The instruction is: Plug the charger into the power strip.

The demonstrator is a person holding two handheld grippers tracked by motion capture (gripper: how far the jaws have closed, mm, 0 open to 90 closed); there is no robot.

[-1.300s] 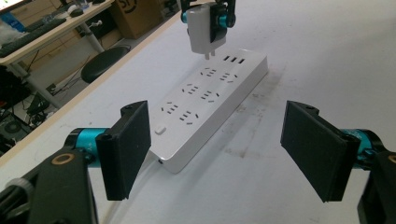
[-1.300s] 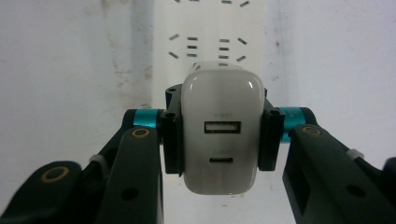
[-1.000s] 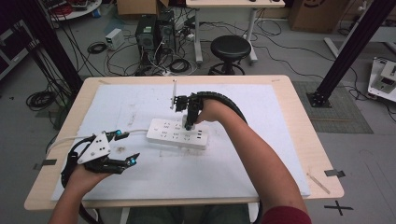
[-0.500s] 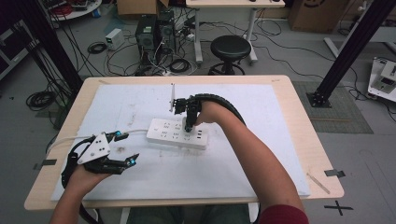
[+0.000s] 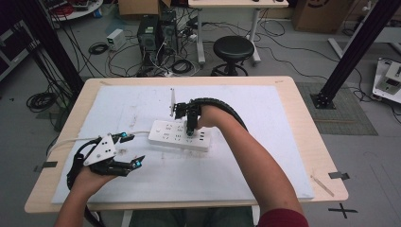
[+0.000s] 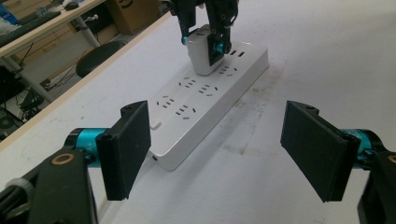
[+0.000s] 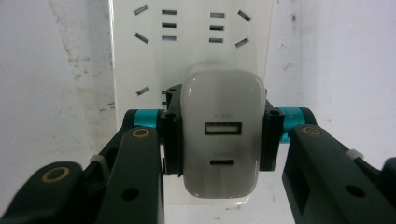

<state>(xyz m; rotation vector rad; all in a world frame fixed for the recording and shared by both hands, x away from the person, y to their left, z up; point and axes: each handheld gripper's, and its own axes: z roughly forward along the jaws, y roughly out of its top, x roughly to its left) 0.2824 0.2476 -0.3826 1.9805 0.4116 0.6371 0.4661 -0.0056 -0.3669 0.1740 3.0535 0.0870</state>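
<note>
A white power strip [image 5: 178,135] lies on the white mat in the middle of the table, also seen as the power strip [image 6: 205,100] and the power strip [image 7: 191,42]. My right gripper [image 5: 190,130] points down over it, shut on a white USB charger [image 7: 220,135] that sits against the strip's sockets. In the left gripper view that charger [image 6: 201,53] stands on the far part of the strip between the right gripper's jaws. Near the front left of the mat my left gripper [image 5: 133,150] is open, nothing between its pads [image 6: 128,147].
The strip's white cable [image 5: 71,140] runs left off the mat toward the table edge. A thin stick [image 5: 322,185] lies at the table's front right corner. Behind the table stand a black stool [image 5: 233,48], computer cases and loose cables on the floor.
</note>
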